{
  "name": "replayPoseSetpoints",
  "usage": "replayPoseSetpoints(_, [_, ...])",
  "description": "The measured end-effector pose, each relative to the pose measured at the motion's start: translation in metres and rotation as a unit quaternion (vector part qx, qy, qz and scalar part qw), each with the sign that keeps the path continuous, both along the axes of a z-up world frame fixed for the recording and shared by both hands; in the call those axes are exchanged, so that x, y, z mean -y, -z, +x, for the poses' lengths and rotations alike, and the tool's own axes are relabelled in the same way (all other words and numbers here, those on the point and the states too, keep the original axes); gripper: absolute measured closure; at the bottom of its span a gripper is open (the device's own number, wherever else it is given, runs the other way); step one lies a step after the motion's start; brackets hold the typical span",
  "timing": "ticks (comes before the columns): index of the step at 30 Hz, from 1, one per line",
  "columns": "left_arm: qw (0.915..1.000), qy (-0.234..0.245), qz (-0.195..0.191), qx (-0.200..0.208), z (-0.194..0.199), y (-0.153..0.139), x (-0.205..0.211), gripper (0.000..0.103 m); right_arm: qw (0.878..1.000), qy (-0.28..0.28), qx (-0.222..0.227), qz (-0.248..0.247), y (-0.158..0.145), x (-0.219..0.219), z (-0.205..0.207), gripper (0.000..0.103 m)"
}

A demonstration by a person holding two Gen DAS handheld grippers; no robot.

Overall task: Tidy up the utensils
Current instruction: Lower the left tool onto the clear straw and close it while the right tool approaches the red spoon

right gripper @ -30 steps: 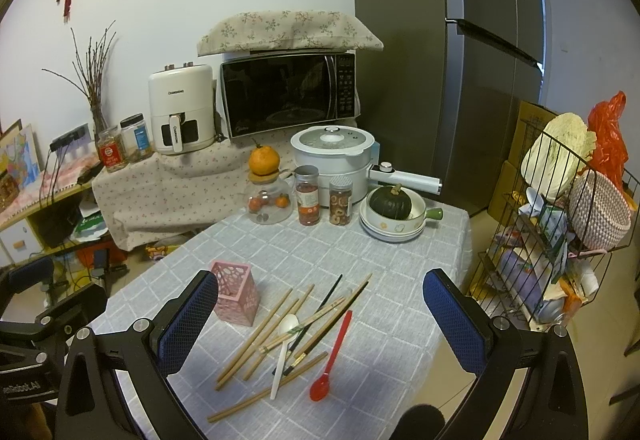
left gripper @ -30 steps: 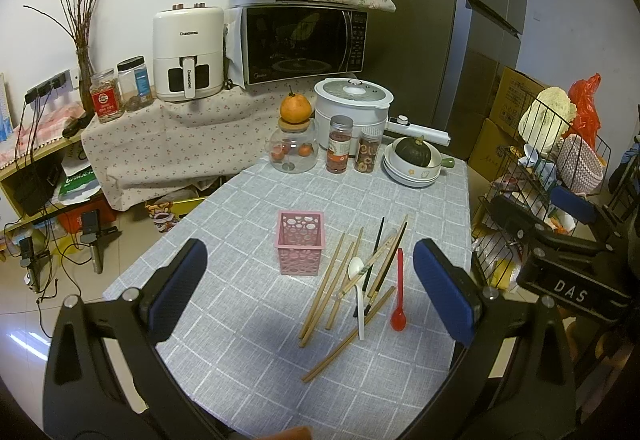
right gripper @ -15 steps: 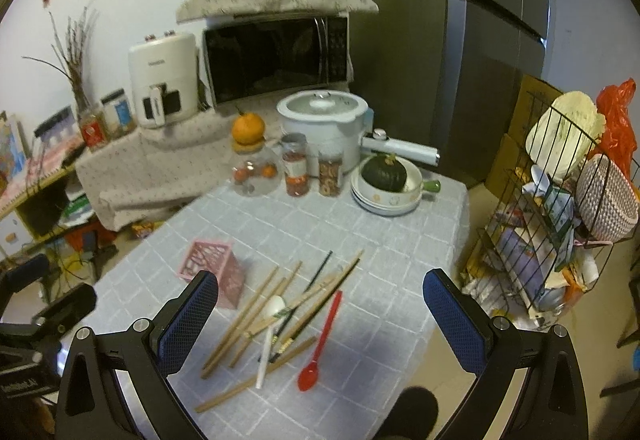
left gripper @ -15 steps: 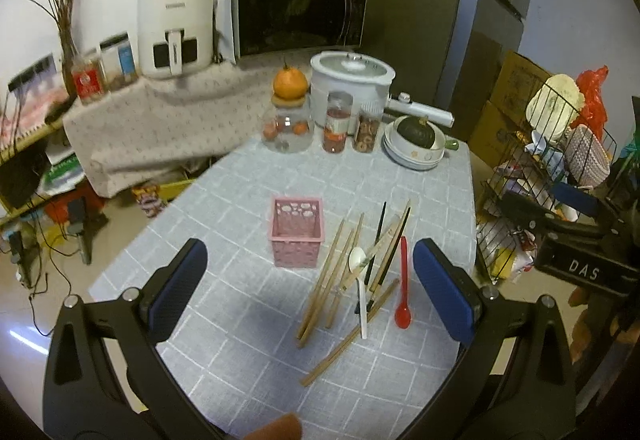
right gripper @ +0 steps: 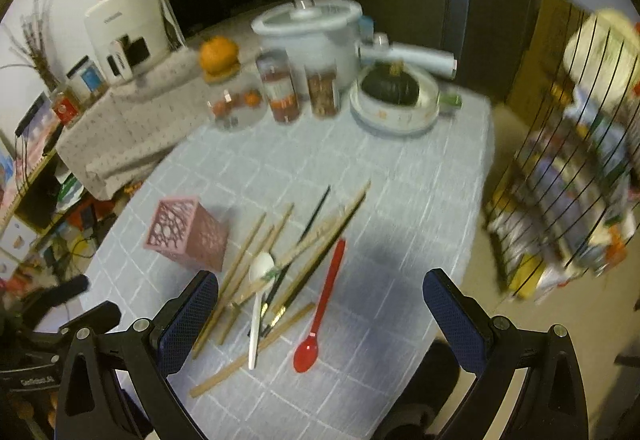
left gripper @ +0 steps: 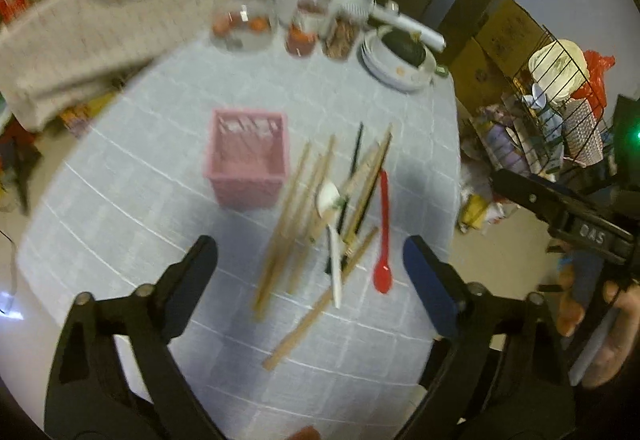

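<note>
A pink square utensil holder (left gripper: 247, 159) (right gripper: 186, 235) stands upright on the grey checked tablecloth. Right of it lies a loose pile of wooden chopsticks (left gripper: 294, 215) (right gripper: 244, 268), dark chopsticks (left gripper: 355, 155) (right gripper: 316, 213), a white spoon (left gripper: 333, 240) (right gripper: 258, 300) and a red spoon (left gripper: 383, 236) (right gripper: 322, 304). My left gripper (left gripper: 310, 280) is open and empty above the near end of the pile. My right gripper (right gripper: 320, 316) is open and empty, hovering over the red spoon and the near part of the pile.
At the table's far end stand a glass jar (left gripper: 244, 23) topped with an orange, two spice jars (right gripper: 280, 85), a white cooker (right gripper: 312, 31) and a bowl holding a dark squash (right gripper: 394, 95). A wire rack (right gripper: 568, 175) stands right of the table edge.
Both grippers have moved forward and tilted down toward the utensil pile, which now looks larger and closer. Both stay open. The utensils and holder have not moved.
</note>
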State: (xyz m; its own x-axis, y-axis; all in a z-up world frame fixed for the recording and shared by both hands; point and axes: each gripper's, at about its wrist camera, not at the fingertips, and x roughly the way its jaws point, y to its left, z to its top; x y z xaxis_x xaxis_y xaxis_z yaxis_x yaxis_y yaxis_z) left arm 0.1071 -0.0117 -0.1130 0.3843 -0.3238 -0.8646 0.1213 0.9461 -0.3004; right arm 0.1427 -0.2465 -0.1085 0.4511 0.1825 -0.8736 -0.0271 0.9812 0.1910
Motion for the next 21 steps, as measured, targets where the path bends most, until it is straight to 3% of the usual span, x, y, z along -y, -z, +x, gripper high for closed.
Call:
replayPoseSetpoints(5, [0.999,0.032,-0.011,-0.028,0.017,0.012,0.023,0.027,0.998,0.021,-0.054,0.026,0.035,0.022,0.02,0.003])
replayPoseSetpoints(9, [0.9961,0.077,0.024,-0.037,0.042,0.026,0.056,0.049,0.992,0.029,-0.098,0.068,0.061,0.038,0.03,0.02])
replayPoseSetpoints(13, [0.9909,0.113,0.045,-0.057,0.071,0.052,0.082,0.071,0.992,0.028,-0.112,0.056,0.074,0.042,0.035,0.023])
replayPoseSetpoints(21, [0.981,0.144,0.092,-0.092,0.113,0.108,0.118,0.085,0.988,0.048,-0.132,0.064,0.092,0.069,0.045,0.023])
